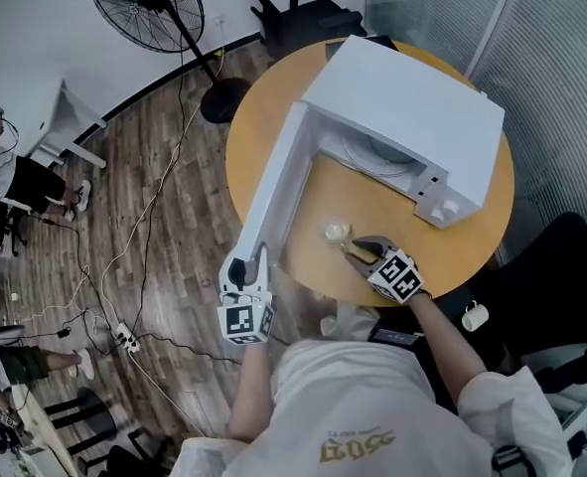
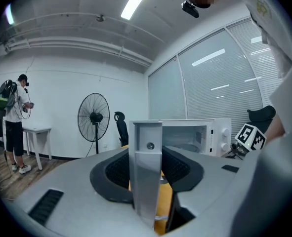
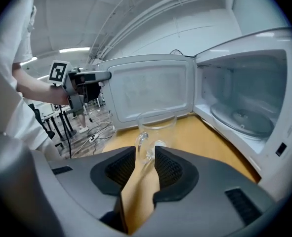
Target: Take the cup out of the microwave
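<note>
A clear glass cup [image 1: 336, 232] [image 3: 157, 127] stands on the round wooden table [image 1: 472, 237] in front of the white microwave [image 1: 412, 107] [image 3: 244, 83]. Its handle [image 3: 143, 143] points at my right gripper [image 1: 356, 249] [image 3: 146, 152], which is open: the handle lies between the fingertips and the pads stand off it. The microwave door [image 1: 273, 187] [image 3: 148, 95] is swung wide open. My left gripper [image 1: 251, 266] [image 2: 146, 152] is shut on the door's outer edge [image 2: 146, 181]. The oven cavity holds only its glass turntable [image 3: 244, 120].
The table's rim lies just under both grippers. On the wooden floor to the left are a standing fan [image 1: 159, 8], cables [image 1: 124, 256] and a power strip. An office chair [image 1: 303, 13] stands behind the table, and a white mug [image 1: 475, 316] sits low at the right.
</note>
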The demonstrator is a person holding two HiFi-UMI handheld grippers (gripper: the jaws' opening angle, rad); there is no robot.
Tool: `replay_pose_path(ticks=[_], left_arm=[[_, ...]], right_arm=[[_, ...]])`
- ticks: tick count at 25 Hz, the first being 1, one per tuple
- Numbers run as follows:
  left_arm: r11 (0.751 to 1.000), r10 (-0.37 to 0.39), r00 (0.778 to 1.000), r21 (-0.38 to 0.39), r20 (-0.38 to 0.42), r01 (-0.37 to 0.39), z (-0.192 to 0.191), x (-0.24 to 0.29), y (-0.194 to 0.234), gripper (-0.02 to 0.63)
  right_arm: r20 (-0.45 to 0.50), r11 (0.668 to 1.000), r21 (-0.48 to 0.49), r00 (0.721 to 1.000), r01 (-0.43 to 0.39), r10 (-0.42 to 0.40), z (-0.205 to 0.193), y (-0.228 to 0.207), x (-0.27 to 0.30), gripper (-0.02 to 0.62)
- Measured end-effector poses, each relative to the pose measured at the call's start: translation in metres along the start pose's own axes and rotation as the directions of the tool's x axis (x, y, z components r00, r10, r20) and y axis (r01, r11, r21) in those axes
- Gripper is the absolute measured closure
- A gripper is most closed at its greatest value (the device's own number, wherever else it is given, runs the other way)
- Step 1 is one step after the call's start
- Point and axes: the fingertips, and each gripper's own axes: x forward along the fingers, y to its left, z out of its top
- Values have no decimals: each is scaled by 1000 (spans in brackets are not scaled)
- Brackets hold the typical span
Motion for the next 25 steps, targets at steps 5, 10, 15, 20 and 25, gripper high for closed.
replay_pose_path(ticks=[5,10,15,20,25], left_arm=[[1000,-4,1000,-10,-6,4,2,1,2,428],[1000,-2,1000,-9,-13,2,1,1,1,428],[1000,-8,1000,-12,-21,8,4,0,3,428],[1000,-6,999,-21,-42,5,1,-1,0,428],[1000,-15,999,-23,-46,14,2,-1,-5,430]], right_arm=[[96,978,113,978,175,-186,28,-26,-33,483],[231,931,280,925,232,-300,68,-36,-65,492],[323,913,339,883,228,-341,104,-29,-84,502],[326,870,363,829,334,-454,111,-26,-104,581],[335,873,362,829,327,-449,114,-20,-108,584]])
